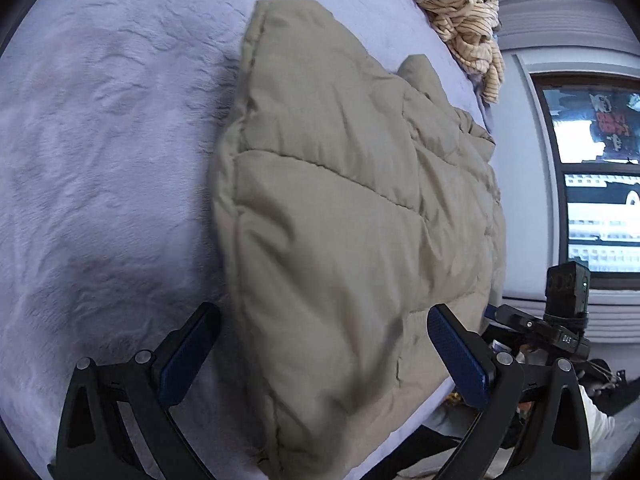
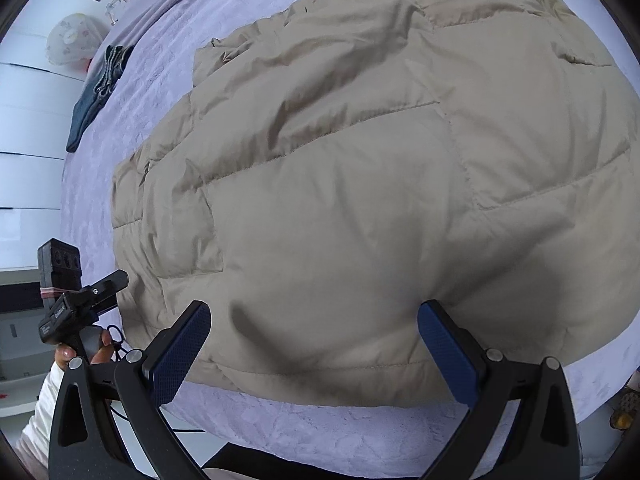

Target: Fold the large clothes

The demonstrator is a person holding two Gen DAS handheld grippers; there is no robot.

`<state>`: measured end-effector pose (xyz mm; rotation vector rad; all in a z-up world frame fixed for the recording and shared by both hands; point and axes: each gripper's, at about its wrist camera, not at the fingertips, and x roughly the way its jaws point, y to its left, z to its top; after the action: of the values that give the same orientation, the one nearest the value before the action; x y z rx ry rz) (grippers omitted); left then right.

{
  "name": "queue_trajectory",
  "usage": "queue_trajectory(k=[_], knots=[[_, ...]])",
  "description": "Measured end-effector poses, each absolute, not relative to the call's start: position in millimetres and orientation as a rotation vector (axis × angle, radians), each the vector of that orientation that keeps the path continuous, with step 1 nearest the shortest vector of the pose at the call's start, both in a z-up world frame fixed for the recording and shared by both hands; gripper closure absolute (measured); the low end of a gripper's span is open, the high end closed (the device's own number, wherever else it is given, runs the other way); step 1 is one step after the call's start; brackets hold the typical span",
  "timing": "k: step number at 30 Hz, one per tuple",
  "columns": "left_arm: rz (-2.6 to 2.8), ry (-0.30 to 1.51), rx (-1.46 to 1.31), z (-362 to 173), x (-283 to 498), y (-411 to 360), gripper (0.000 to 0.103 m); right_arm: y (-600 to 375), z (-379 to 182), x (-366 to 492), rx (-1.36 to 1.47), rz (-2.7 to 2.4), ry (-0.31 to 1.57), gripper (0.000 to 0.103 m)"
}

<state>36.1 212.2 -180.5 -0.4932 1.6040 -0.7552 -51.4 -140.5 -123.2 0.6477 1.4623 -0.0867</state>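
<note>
Left gripper [image 1: 323, 344]: spread wide, gripping nothing, straddling jacket's near edge.
Right gripper [image 2: 314, 340]: spread wide, nothing held, over near hem.
Jacket [image 2: 360, 168]: tan, puffy, lying on bedspread [image 1: 100, 140].
Room: bare bedspread left of jacket; striped cloth [image 1: 468, 24] at far edge.

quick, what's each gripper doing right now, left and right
Left gripper: open, holding nothing, over the beige puffer jacket.
Right gripper: open, holding nothing, over the jacket's near edge.

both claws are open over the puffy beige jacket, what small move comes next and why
Probably lower the right claw onto the near hem of the beige quilted puffer jacket and close. Both it and the left claw are open and empty, and the jacket lies spread on the lavender fleece blanket.
</note>
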Motion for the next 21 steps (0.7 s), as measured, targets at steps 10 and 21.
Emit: queue_trajectory(k=[10,21], knots=[[-0.902,1.68,-0.467,-203,58,155,0.0,-136,-127,-46,0.61,-0.096,1.492,0.0],[-1.008,1.619,-0.514,-178,52,150,0.072,-149,-113,-43,0.67,-0.098,1.44,0.0]])
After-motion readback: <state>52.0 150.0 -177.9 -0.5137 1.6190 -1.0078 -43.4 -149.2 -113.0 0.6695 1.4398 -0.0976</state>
